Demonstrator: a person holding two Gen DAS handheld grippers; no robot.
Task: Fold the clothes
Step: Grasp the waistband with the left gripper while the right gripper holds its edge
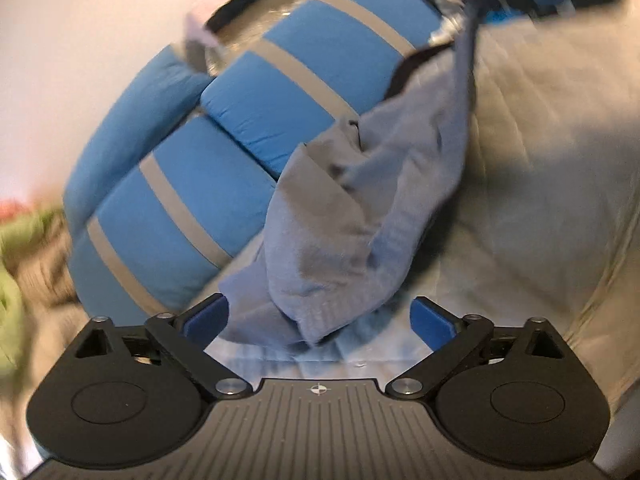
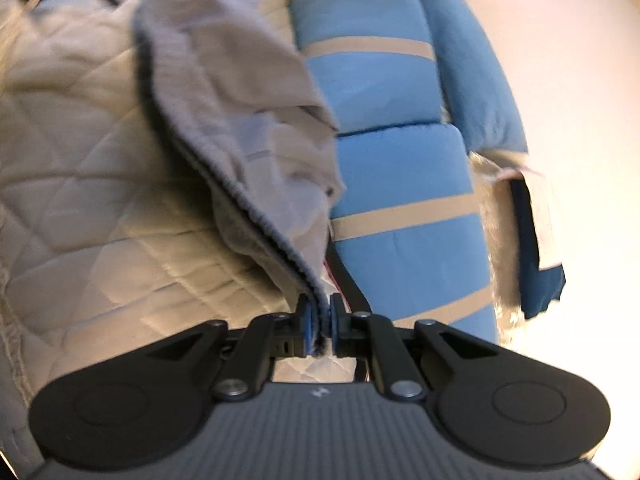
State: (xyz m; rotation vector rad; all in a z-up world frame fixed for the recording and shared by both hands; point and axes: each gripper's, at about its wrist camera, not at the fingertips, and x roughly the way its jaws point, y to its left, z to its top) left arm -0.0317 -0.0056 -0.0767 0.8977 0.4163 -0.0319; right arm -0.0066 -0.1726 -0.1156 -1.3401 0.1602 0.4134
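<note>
**Q:** Right wrist view first: what are the fingers doing?

**A:** The right gripper has its fingers pinched together on the ribbed hem of a pale grey garment. The cloth runs up and away from the pads to the upper left, hanging over a cream quilted bed cover. It looks drawn fairly taut near the grip and bunched higher up. The picture is blurred.

**Q:** And what lies beside it?

**A:** Blue cushions with grey stripes run along the right side of the garment. Beyond them sits a dark blue and white item that is too blurred to name.

**Q:** What about the left side?

**A:** In the left wrist view the left gripper has its fingers spread wide, blue pads well apart. The grey garment hangs between them, its lower folded edge dipping into the gap. Whether the cloth touches the left pad I cannot tell; it stands clear of the right pad.

**Q:** Where does the cloth lead?

**A:** It rises to the upper right in a narrowing strip toward something dark and blurred. The striped cushions lie behind it on the left, the quilted cover on the right.
</note>
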